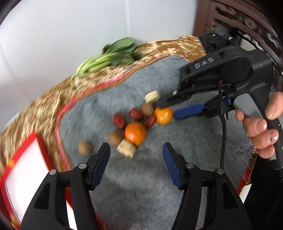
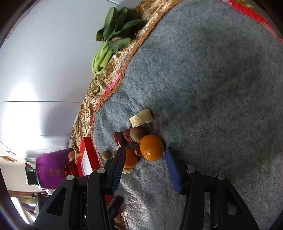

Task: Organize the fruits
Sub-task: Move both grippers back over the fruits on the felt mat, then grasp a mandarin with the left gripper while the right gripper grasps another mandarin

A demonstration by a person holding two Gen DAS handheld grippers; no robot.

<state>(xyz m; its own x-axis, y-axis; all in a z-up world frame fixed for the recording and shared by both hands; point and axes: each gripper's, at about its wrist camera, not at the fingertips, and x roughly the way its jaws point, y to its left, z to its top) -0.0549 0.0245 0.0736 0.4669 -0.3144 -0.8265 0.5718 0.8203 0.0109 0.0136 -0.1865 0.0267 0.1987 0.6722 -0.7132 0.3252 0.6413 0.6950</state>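
A small pile of fruit lies on the grey felt mat [image 1: 176,159]: two mandarins, several red dates [image 1: 118,120], brown round fruits [image 1: 85,148] and pale chunks [image 1: 126,150]. My left gripper [image 1: 136,147] hangs open just short of the nearer mandarin [image 1: 135,133], with nothing between its fingers. My right gripper [image 2: 145,150] is open, its fingertips on either side of the other mandarin [image 2: 151,147]. A gap shows on the black finger's side. In the left wrist view the right gripper [image 1: 166,109] reaches in from the right, held by a hand [image 1: 260,127].
A red-rimmed white tray [image 1: 26,173] sits at the mat's left edge on the gold patterned cloth [image 1: 35,113]. Leafy greens [image 1: 106,56] lie on the cloth by the white wall. A purple bag [image 2: 53,166] lies beyond the tray. Dark carved wood [image 1: 247,16] stands behind.
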